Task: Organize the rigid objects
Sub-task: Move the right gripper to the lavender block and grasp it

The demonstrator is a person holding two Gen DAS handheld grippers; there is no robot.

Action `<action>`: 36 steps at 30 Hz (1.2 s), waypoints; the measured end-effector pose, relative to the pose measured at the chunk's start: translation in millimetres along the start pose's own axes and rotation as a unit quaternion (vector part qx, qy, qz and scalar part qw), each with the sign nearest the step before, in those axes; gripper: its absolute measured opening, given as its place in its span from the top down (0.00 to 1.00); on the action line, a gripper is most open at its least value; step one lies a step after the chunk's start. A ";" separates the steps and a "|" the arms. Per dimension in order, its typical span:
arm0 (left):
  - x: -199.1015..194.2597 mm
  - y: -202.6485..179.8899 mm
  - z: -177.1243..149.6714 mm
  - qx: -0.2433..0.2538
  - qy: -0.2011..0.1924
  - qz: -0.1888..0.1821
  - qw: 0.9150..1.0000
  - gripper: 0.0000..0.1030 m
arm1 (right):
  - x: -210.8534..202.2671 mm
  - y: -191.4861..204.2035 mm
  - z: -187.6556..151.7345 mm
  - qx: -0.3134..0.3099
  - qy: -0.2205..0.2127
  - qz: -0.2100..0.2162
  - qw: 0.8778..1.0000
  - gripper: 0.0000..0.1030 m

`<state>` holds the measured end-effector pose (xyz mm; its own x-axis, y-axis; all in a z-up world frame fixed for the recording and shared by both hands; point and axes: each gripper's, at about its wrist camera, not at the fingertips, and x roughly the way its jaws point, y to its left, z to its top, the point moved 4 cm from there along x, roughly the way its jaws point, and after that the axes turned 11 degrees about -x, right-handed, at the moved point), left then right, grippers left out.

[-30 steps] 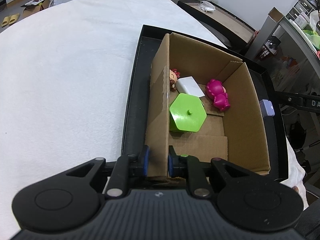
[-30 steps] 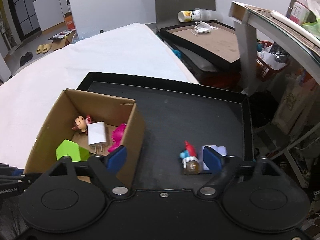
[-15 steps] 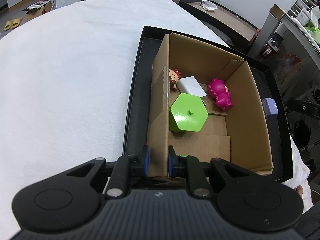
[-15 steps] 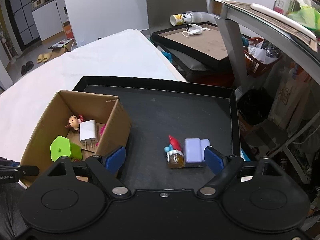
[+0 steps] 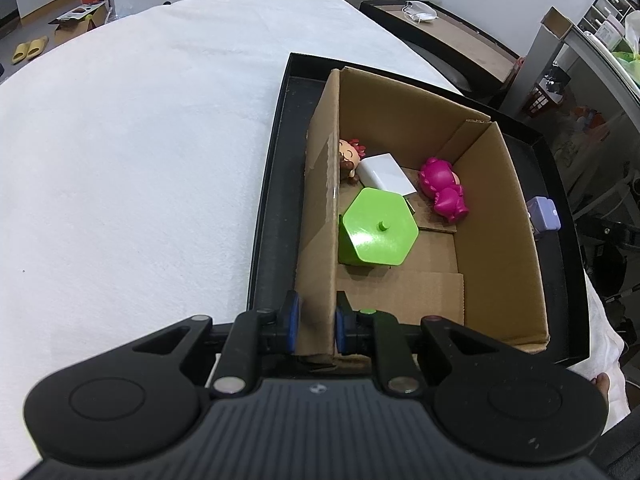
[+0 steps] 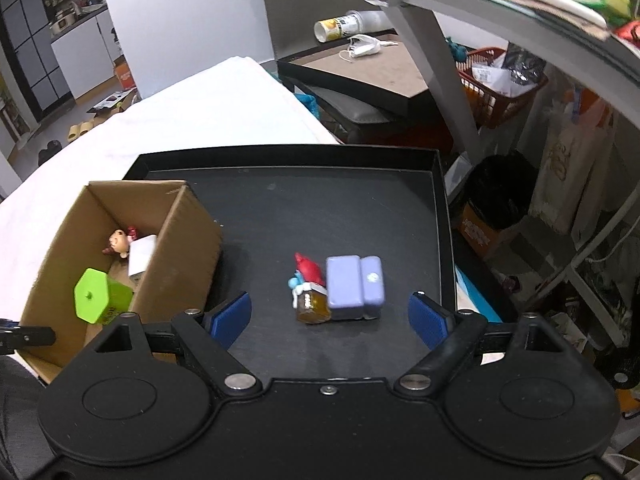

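Both downward, close; shared box [image 5: 496,216]

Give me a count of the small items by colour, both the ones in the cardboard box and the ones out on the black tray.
Green: 1, the hexagonal block
White: 1, the charger
Pink: 1, the pink figurine
Tan and red: 1, the small doll
Lavender: 1, the lavender block
Red, blue and amber: 1, the gnome figurine
Total: 6, with 4 in the cardboard box and 2 on the black tray.

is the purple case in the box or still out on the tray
Out. The purple case lies on the black tray beside a small figurine, apart from the cardboard box.
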<state>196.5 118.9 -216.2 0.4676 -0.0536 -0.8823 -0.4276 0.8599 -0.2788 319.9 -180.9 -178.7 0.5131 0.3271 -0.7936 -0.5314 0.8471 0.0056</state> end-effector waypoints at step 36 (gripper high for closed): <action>10.8 -6.3 2.3 0.001 0.011 0.023 1.000 0.84 | 67.2 -28.0 -12.3 0.028 0.028 0.016 0.999 0.56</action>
<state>206.0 114.1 -223.1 0.4313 -0.0254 -0.9018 -0.4465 0.8626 -0.2379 361.0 -187.8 -239.6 0.4573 0.3311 -0.8254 -0.5079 0.8591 0.0632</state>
